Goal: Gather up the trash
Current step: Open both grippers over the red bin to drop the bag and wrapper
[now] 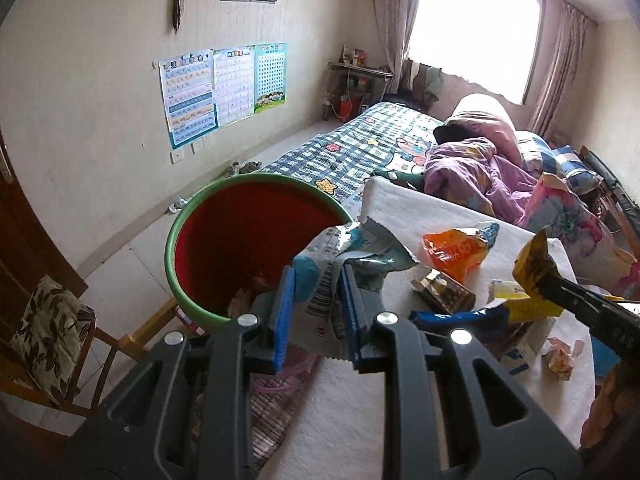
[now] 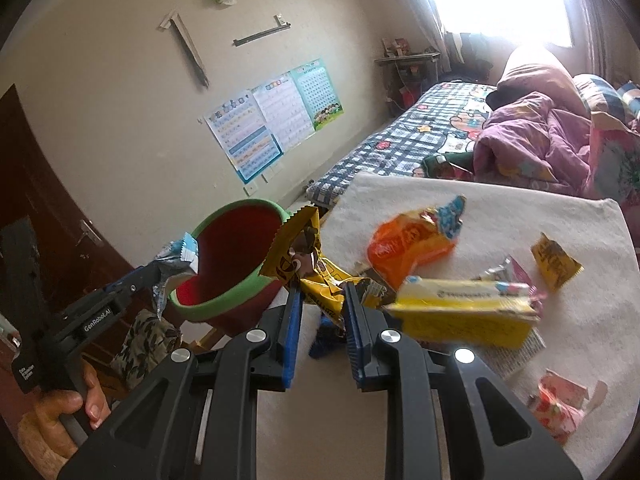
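My left gripper (image 1: 317, 276) is shut on a crumpled blue, white and silver wrapper (image 1: 352, 248) that hangs over the near rim of a red bin with a green rim (image 1: 256, 178). The right wrist view shows that left gripper (image 2: 158, 276) and its wrapper (image 2: 176, 256) at the bin's (image 2: 224, 300) left edge. My right gripper (image 2: 322, 290) is shut on a yellow snack wrapper (image 2: 304, 252), beside the bin's right side. From the left wrist view the right gripper (image 1: 548, 280) with the yellow wrapper (image 1: 534, 260) is over the table.
On the white-clothed table (image 2: 480, 208) lie an orange packet (image 2: 412, 244), a yellow box (image 2: 460, 312), a small yellow wrapper (image 2: 556, 260), a pink wrapper (image 2: 560, 404) and a blue wrapper (image 1: 460, 316). A chair (image 1: 48, 340) stands below the bin. A bed (image 1: 360, 144) lies behind.
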`<state>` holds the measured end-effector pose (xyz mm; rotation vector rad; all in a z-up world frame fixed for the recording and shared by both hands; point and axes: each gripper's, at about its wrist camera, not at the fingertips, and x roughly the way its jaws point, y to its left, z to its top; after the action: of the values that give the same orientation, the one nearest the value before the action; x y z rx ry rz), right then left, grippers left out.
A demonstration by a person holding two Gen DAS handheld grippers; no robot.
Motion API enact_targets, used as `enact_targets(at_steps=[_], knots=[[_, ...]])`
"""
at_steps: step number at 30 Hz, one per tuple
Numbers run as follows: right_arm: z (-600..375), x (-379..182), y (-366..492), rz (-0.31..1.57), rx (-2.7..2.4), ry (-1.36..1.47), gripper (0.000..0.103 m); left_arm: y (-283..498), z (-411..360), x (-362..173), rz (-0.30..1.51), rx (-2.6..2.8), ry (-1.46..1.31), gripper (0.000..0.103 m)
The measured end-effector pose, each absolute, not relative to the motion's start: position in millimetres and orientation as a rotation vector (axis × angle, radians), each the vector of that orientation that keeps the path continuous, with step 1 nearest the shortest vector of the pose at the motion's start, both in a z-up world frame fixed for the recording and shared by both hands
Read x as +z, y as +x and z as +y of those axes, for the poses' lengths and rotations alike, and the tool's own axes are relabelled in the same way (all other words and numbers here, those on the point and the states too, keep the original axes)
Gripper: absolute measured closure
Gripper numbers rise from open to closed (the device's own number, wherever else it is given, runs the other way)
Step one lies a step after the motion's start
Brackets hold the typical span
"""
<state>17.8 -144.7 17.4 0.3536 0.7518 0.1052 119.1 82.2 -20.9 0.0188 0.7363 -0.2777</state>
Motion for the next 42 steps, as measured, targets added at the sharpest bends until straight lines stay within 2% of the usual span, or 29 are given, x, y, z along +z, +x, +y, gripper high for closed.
enact_targets(at_steps=[14, 42], knots=[[-103, 19, 68, 0.759, 0.139, 0.320, 0.082, 167, 111, -37, 0.777, -0.274, -0.006, 0.081], [-31, -17, 180, 0.886, 0.218, 0.259, 0.081, 233, 143, -96, 0.920, -0.248, -0.024, 0.081]])
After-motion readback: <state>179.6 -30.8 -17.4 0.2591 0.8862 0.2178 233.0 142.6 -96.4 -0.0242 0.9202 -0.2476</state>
